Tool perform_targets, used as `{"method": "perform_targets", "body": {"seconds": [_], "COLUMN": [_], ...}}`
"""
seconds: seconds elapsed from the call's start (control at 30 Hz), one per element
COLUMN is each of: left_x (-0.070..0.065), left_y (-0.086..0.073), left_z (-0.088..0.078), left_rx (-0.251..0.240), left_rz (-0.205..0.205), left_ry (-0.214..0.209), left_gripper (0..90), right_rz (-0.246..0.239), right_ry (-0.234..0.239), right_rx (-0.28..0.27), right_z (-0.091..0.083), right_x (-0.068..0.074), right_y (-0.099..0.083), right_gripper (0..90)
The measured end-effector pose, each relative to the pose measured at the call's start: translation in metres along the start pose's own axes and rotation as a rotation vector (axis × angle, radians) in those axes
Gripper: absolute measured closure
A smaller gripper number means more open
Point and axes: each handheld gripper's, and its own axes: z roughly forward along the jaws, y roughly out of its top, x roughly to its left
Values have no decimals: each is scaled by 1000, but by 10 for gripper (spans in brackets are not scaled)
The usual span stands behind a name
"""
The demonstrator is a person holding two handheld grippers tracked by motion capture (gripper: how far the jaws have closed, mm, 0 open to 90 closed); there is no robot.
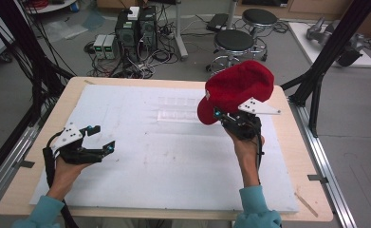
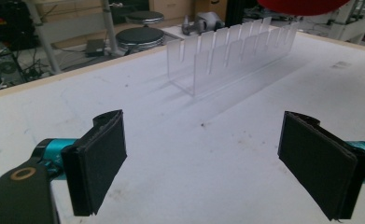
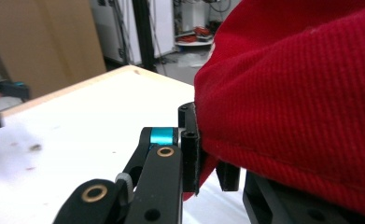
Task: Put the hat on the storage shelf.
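Note:
A red cap hangs in the air over the table's right side, its brim pinched in my right gripper. In the right gripper view the red cap looms close, and the black jaws clamp the brim's edge at my right gripper. A clear plastic slotted rack lies on the white mat toward the back middle; the rack stands ahead of my left gripper, whose pads are wide apart with nothing between them. My left gripper hovers low at the table's left.
A white mat covers the wooden table. Black frame posts rise at the right and left edges. Behind the table stand stools, computer towers and cables on the floor.

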Motion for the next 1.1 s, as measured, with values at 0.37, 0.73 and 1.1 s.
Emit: {"method": "perform_targets", "body": {"seconds": [0.37,0.73,1.1], "left_x": [4,3,1], "left_y": [-30,-37,-42], "left_z": [-14,-13,-13], "left_rx": [-56,-115,-162], "left_rz": [-28,-42,-42], "left_ry": [80,102,121], "left_gripper": [156,154,155], "right_rz": [-98,-122,-130], "right_ry": [-96,-134,-141], "right_rx": [77,141,197], "right_z": [28,47,66], "right_x": [-15,-25,-30], "right_y": [10,3,-8], "right_gripper": [825,825,825]}}
